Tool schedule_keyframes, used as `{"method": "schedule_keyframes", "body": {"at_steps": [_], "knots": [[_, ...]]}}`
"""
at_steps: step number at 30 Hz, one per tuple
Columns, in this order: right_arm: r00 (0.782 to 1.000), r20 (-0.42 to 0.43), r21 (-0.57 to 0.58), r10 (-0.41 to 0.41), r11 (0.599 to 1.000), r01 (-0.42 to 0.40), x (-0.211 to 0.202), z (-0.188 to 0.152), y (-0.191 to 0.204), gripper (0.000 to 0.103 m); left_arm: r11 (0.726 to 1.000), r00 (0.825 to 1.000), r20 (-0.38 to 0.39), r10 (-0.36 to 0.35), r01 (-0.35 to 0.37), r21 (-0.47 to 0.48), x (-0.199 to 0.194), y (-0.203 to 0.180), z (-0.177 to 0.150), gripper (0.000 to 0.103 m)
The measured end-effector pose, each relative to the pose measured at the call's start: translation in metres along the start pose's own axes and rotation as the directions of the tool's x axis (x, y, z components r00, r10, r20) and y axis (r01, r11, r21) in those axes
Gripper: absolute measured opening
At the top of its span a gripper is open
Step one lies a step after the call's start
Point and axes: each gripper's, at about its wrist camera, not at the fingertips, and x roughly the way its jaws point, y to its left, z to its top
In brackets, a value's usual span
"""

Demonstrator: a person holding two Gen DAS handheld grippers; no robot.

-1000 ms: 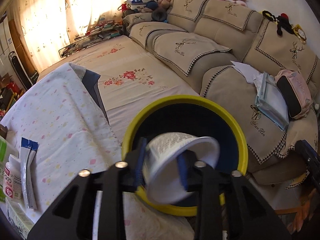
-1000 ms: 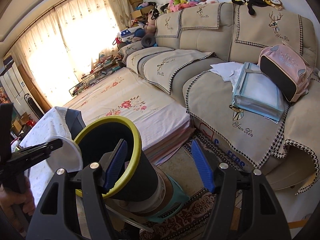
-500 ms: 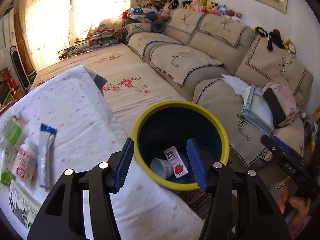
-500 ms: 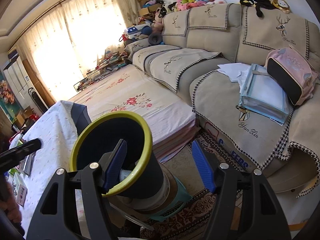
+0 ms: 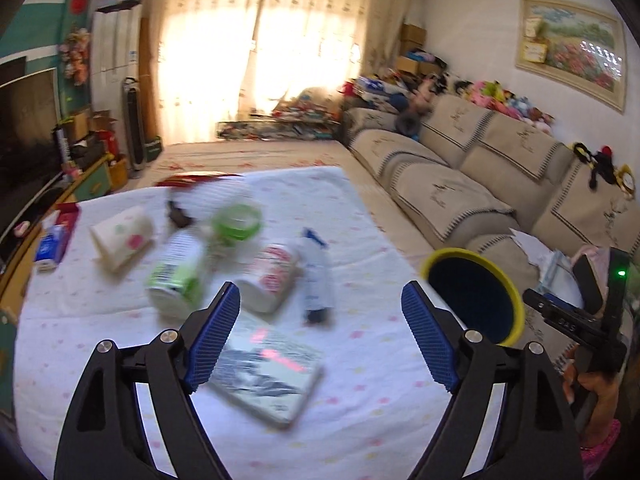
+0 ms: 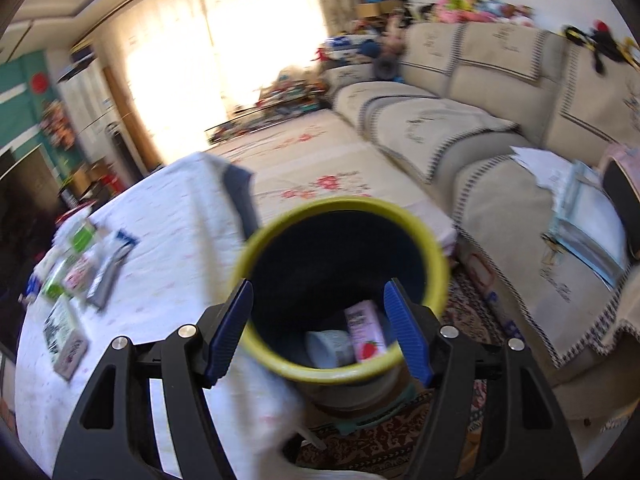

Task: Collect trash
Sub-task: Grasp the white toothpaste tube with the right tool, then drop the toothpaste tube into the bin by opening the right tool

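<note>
A dark bin with a yellow rim stands beside the table's right edge. Inside it lie a white cup and a pink strawberry milk carton. My left gripper is open and empty above the table, over a flat grey-white packet. Ahead of it lie a white and red bottle, a green-labelled bottle, a green-rimmed cup and a blue-tipped sachet. My right gripper is open and empty, just above the bin's near rim.
The table wears a white dotted cloth. A tissue pack and small boxes lie at its left. A beige sofa with a pink bag and papers runs along the right. A floral-covered bed lies behind the bin.
My left gripper let the white cup fall into the bin, then swung left over the table's trash. My right gripper moved in above the bin.
</note>
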Motion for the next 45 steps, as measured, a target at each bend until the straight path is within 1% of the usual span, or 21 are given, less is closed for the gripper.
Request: {"method": "schedule_keyframes", "body": {"at_steps": [3,6,8,11,12,13,17,19,23,24,28,31,34,35,38,45], "knots": [[0.998,-0.004,-0.064,0.059,0.996,-0.060,0.004,0.003,0.042,0.065,0.997,0.998,0.026,0.058,-0.057,-0.044,-0.002,0.040,0.001,0.082],[0.994,-0.016,-0.122,0.106,0.987,-0.107,0.011,0.005,0.083,0.065,0.990,0.990,0.060,0.125,-0.121,-0.078,-0.002,0.083,0.000,0.083],[0.990,-0.025,-0.164,0.136,0.977,-0.138,0.017,0.005,0.113,0.065,0.981,0.978,0.093,0.185,-0.178,-0.082,-0.001,0.110,-0.003,0.084],[0.982,-0.051,-0.212,0.180,0.959,-0.187,0.028,0.009,0.154,0.065,0.963,0.958,0.119,0.261,-0.251,-0.094,0.001,0.141,-0.008,0.084],[0.980,-0.061,-0.227,0.188,0.954,-0.197,0.033,0.010,0.168,0.065,0.956,0.950,0.122,0.287,-0.275,-0.107,0.001,0.154,-0.013,0.084],[0.980,-0.065,-0.240,0.190,0.950,-0.200,0.036,0.010,0.180,0.065,0.951,0.947,0.117,0.299,-0.285,-0.121,0.002,0.162,-0.015,0.085],[0.980,-0.099,-0.291,0.173,0.937,-0.195,0.055,0.007,0.219,0.064,0.933,0.943,0.104,0.317,-0.291,-0.211,0.002,0.194,-0.023,0.087],[0.982,-0.117,-0.314,0.150,0.932,-0.180,0.066,0.006,0.233,0.061,0.925,0.937,0.096,0.335,-0.307,-0.224,0.002,0.201,-0.026,0.087],[0.977,-0.166,-0.321,0.131,0.930,-0.179,0.090,0.003,0.248,0.051,0.922,0.931,0.104,0.350,-0.323,-0.212,-0.001,0.198,-0.029,0.090],[0.976,-0.180,-0.326,0.123,0.929,-0.177,0.095,0.003,0.251,0.049,0.923,0.932,0.103,0.347,-0.320,-0.215,-0.001,0.199,-0.030,0.090],[0.975,-0.205,-0.341,0.087,0.927,-0.155,0.110,0.001,0.263,0.045,0.919,0.933,0.096,0.345,-0.316,-0.234,-0.003,0.201,-0.032,0.090],[0.970,-0.229,-0.332,0.080,0.930,-0.155,0.118,-0.001,0.263,0.044,0.918,0.936,0.083,0.343,-0.315,-0.242,-0.001,0.202,-0.032,0.090],[0.964,-0.254,-0.333,0.079,0.929,-0.164,0.125,-0.005,0.265,0.033,0.919,0.936,0.083,0.342,-0.315,-0.239,0.000,0.201,-0.032,0.090],[0.962,-0.259,-0.330,0.083,0.929,-0.169,0.126,-0.006,0.264,0.026,0.919,0.936,0.084,0.341,-0.314,-0.237,0.000,0.200,-0.032,0.090],[0.966,-0.244,-0.326,0.092,0.930,-0.171,0.122,-0.007,0.262,0.020,0.921,0.937,0.088,0.339,-0.311,-0.237,0.000,0.200,-0.032,0.090],[0.977,-0.168,-0.301,0.130,0.937,-0.176,0.087,0.001,0.244,0.019,0.918,0.936,0.083,0.342,-0.314,-0.243,0.000,0.200,-0.031,0.090]]}}
